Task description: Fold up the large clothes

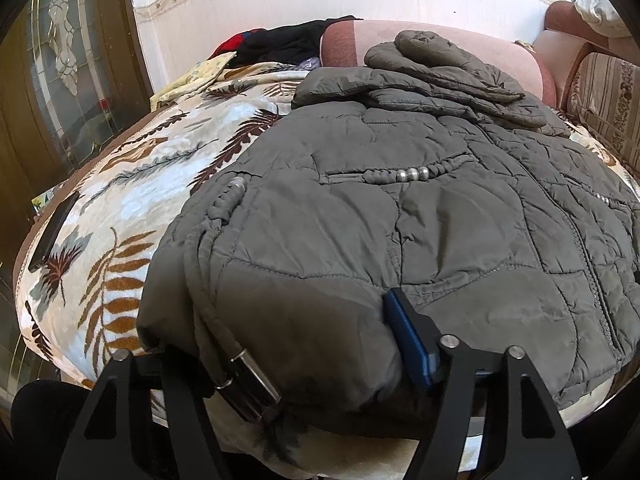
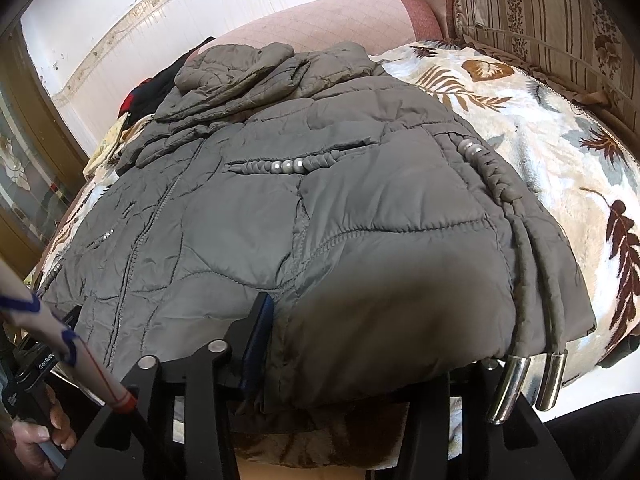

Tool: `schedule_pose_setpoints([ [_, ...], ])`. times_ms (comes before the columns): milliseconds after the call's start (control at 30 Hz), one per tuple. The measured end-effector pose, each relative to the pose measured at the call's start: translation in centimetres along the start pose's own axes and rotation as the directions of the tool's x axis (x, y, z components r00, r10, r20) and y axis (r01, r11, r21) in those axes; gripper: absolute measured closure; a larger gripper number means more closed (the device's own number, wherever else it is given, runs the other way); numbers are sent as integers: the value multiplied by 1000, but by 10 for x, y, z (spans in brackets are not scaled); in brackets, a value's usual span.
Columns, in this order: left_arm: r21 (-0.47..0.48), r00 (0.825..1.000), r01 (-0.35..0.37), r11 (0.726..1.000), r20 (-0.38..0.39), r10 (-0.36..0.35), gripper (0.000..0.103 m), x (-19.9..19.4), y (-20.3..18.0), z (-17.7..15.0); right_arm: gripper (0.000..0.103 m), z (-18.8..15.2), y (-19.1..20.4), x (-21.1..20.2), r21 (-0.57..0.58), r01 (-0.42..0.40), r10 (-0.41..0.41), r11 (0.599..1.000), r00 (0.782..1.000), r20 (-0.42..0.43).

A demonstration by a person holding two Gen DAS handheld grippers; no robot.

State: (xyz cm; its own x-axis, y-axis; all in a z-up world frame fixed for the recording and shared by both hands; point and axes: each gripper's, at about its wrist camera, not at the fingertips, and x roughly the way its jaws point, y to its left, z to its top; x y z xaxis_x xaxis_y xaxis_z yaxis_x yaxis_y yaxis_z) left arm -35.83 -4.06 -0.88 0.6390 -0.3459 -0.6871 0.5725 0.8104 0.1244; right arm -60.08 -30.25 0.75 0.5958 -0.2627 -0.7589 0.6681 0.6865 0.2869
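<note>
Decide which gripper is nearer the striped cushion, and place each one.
Right. The right gripper holds the coat hem at the end toward the striped cushion; the left gripper holds the hem's other end, away from it.

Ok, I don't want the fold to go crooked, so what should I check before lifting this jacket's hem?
1. Grey quilted jacket spread on the leaf-print blanket: ok.
2. Hem between the left hand-held gripper fingers: ok.
3. Hem between the right hand-held gripper fingers: ok.
4. Both grips firm: cannot tell; one finger of each is hidden under fabric.
5. Metal-tipped drawcords tucked in: not ok; they dangle off the hem.
</note>
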Motion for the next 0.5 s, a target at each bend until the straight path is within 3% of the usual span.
schedule_pose_setpoints([
  [200, 34, 999, 0, 999, 52, -2, 69, -10, -5, 1, 78, 2, 7, -11, -37, 14, -12, 999, 998, 59],
  [300, 36, 998, 6, 999, 60, -8, 74, -11, -5, 1, 80, 3, 7, -14, -36, 4, -2, 999, 997, 74],
  [500, 36, 999, 3, 999, 54, -5, 73, -9, -5, 2, 79, 3, 5, -11, -27, -3, 5, 1000, 998, 56],
])
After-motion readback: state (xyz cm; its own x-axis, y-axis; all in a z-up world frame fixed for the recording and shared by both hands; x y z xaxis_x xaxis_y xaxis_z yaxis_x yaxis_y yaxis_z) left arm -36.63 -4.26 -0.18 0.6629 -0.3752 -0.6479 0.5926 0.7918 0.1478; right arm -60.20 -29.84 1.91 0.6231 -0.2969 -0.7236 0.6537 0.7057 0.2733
